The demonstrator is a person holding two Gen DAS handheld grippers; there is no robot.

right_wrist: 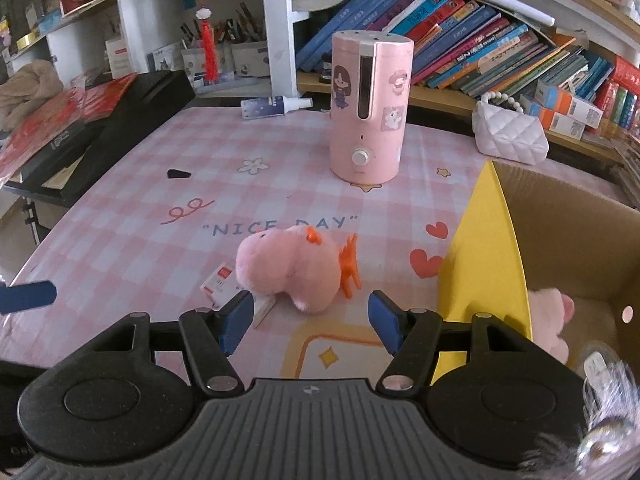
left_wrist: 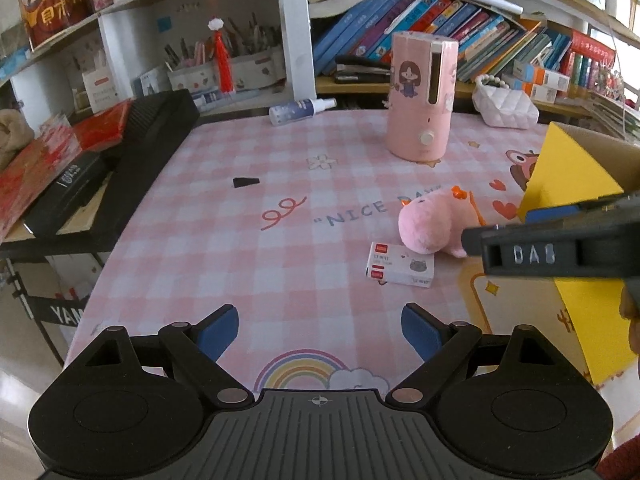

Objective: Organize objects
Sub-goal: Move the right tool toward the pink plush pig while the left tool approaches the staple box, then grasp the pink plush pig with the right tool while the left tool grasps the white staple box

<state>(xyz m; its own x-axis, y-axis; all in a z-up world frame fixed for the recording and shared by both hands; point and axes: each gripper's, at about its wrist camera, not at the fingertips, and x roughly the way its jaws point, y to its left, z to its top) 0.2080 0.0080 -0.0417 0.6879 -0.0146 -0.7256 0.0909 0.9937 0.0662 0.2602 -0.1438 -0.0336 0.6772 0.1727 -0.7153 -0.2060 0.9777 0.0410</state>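
Observation:
A pink plush toy (right_wrist: 288, 268) with orange fins lies on the pink checked mat, partly on a small white box (right_wrist: 220, 280). My right gripper (right_wrist: 311, 320) is open and empty, just short of the plush, jaws either side of it. A cardboard box with a yellow flap (right_wrist: 492, 264) stands at the right; another pink plush (right_wrist: 552, 320) lies inside. My left gripper (left_wrist: 320, 332) is open and empty over the mat, well short of the plush (left_wrist: 432, 220) and the white box (left_wrist: 400, 266). The right gripper's body (left_wrist: 560, 248) shows at the right of the left wrist view.
A pink humidifier (right_wrist: 370, 108) stands mid-table, a spray bottle (right_wrist: 276, 106) lies behind it, a white quilted purse (right_wrist: 508, 132) sits at the back right. A small black piece (right_wrist: 178, 174) lies on the mat. Black boxes (left_wrist: 132, 160) line the left edge. Bookshelves stand behind.

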